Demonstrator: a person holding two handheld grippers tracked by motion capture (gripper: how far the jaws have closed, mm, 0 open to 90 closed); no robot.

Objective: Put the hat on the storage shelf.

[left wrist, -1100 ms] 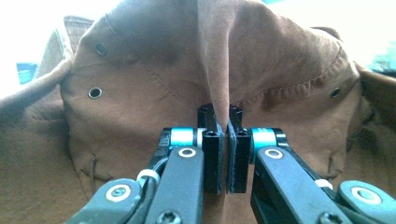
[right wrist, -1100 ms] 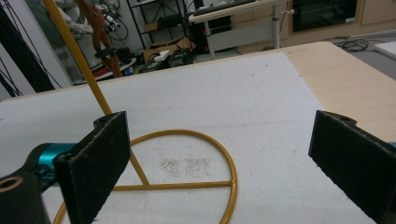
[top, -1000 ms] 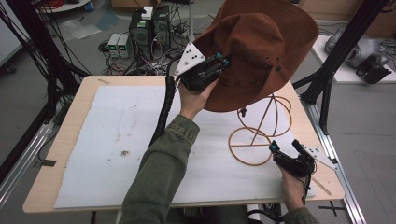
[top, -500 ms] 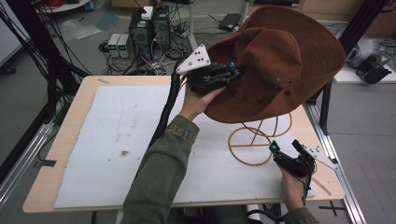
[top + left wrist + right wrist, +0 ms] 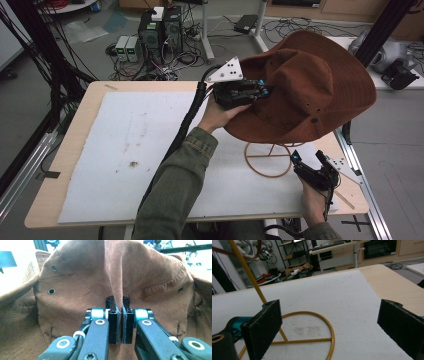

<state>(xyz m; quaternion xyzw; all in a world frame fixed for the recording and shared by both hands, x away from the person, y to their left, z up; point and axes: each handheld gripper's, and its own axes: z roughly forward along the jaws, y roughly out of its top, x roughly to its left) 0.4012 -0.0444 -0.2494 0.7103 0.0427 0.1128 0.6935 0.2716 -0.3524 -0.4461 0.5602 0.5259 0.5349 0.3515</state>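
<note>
Left tool (image 5: 260,90), clenched on a fold of the brown hat (image 5: 310,95), has carried it rightward over the wire stand (image 5: 270,159), ready to lower; right tool (image 5: 312,162) hangs released beside the stand's base.

High view dim, soft; gripper views brighter, bkgd blown out, perhaps window glare.

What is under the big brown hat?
Under the hat, a yellow wire stand sits on the white mat. Its ring base and lower rods show; its top is hidden by the brim.
</note>
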